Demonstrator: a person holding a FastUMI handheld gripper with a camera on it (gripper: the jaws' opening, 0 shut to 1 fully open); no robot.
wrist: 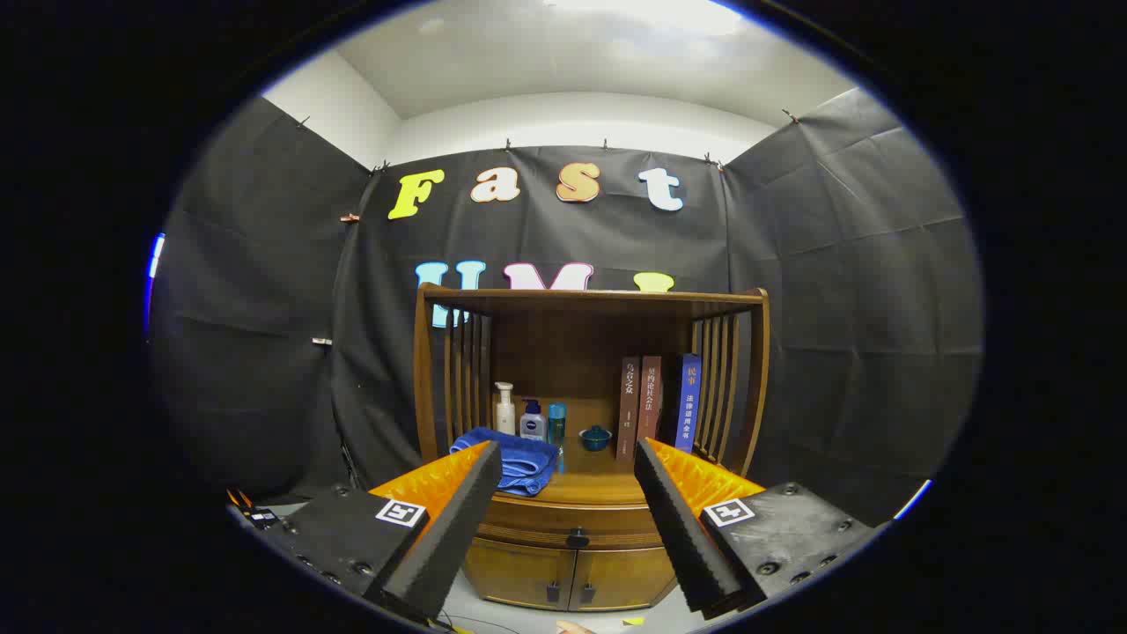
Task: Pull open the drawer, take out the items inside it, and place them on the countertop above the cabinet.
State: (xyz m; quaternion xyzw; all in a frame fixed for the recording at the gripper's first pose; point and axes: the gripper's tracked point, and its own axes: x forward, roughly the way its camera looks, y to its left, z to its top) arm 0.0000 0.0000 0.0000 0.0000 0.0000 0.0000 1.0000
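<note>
Wooden cabinet (581,528) ahead, your gripper (568,458) spread wide and holding nothing.

Your drawer (577,533) sits shut under the countertop (599,487), its dark knob (577,536) between and just beyond your fingers (458,511). On the countertop you have a blue towel (519,462), three bottles (530,418), a small bowl (595,437) and upright books (656,401).

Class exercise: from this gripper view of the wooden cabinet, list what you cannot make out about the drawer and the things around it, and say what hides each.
- Drawer contents, gripper view: drawer shut, front hides them.
- Blue towel: its near edge hidden behind the open gripper finger.
- Small bowl: too small to see inside.
- Lower doors: bottoms cut off by the view's edge.
</note>
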